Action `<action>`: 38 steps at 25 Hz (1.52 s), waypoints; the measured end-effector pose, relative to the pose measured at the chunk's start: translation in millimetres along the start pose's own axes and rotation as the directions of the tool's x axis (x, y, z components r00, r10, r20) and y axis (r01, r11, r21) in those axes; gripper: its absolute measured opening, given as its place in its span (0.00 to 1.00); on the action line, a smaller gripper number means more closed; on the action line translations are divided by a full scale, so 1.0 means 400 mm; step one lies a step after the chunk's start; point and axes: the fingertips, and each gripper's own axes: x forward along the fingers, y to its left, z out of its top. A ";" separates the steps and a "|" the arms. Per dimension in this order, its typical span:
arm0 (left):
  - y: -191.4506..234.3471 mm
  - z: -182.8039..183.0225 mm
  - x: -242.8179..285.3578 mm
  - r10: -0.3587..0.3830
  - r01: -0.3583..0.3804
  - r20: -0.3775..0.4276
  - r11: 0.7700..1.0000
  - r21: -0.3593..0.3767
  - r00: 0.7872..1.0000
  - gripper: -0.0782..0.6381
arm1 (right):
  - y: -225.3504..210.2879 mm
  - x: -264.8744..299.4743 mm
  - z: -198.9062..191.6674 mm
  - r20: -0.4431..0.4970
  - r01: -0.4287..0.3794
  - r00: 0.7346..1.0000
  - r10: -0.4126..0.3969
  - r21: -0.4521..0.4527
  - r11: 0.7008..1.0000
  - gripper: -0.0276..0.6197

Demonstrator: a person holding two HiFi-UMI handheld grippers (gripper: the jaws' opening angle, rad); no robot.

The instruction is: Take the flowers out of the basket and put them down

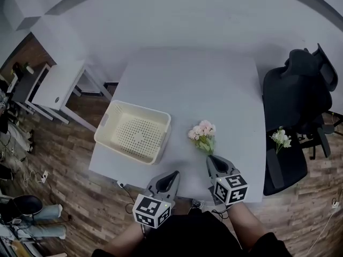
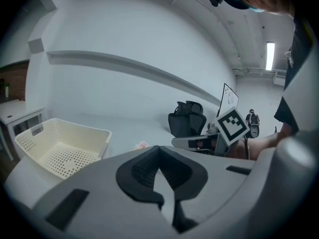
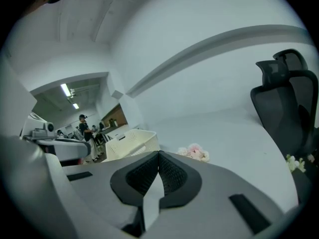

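**Left gripper [image 1: 172, 174] and right gripper [image 1: 211, 159]: both closed, both empty**

Both tools hover over the near edge of the table [image 1: 214, 79], each with its jaws pressed together and nothing between them. Pink flowers [image 1: 202, 131] lie on the table just beyond the right gripper's tips, outside the basket [image 1: 105, 136] standing to the left. White flowers [image 1: 280, 138] rest on the black chair [image 1: 295, 90].

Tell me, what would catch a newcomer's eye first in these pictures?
A bunch of pink flowers lies on the grey table, just ahead of the right claw. Left of it sits an empty cream basket. A sprig of white flowers rests on the black office chair at the right.
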 end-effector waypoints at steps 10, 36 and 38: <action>0.089 -0.020 -0.168 -0.050 0.050 0.020 0.999 0.014 0.999 0.12 | 0.270 -0.025 -0.017 0.032 -0.032 0.999 0.033 -0.018 0.999 0.08; 0.130 -0.170 -0.391 -0.241 0.241 -0.014 0.971 -0.011 0.970 0.12 | 0.578 -0.101 -0.193 0.030 0.101 0.994 -0.101 -0.010 0.995 0.08; 0.124 -0.172 -0.393 -0.249 0.249 -0.017 0.968 -0.003 0.968 0.12 | 0.581 -0.106 -0.199 0.032 0.107 0.994 -0.106 -0.006 0.994 0.08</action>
